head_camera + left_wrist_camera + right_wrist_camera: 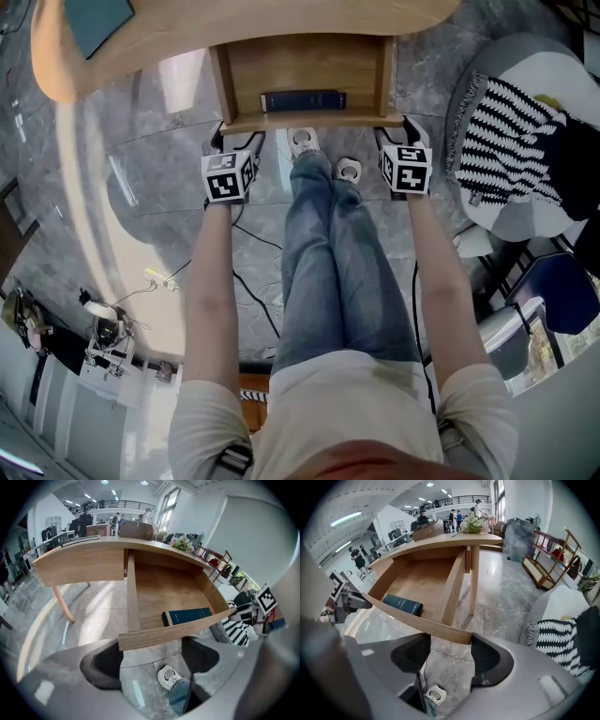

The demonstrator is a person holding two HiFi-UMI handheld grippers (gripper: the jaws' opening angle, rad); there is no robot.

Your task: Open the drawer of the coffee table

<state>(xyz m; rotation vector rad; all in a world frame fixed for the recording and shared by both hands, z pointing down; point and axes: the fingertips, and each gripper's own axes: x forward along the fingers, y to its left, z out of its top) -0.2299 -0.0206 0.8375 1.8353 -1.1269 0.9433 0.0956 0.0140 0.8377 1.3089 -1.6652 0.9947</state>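
The wooden coffee table (234, 28) has its drawer (309, 120) pulled out toward me. A dark blue book (302, 99) lies inside, near the front panel. My left gripper (236, 141) sits at the left end of the drawer front and my right gripper (398, 136) at the right end. In the left gripper view the jaws (150, 656) stand wide apart just below the front panel (173, 631), with the book (187, 616) behind it. The right gripper (449, 656) is likewise open under the panel's (422, 623) corner.
My crossed legs in jeans and white shoes (305, 142) reach under the drawer. A grey chair with a black-and-white striped blanket (506, 141) stands to the right. A teal item (94, 21) lies on the tabletop. Cables (253, 281) trail over the marble floor.
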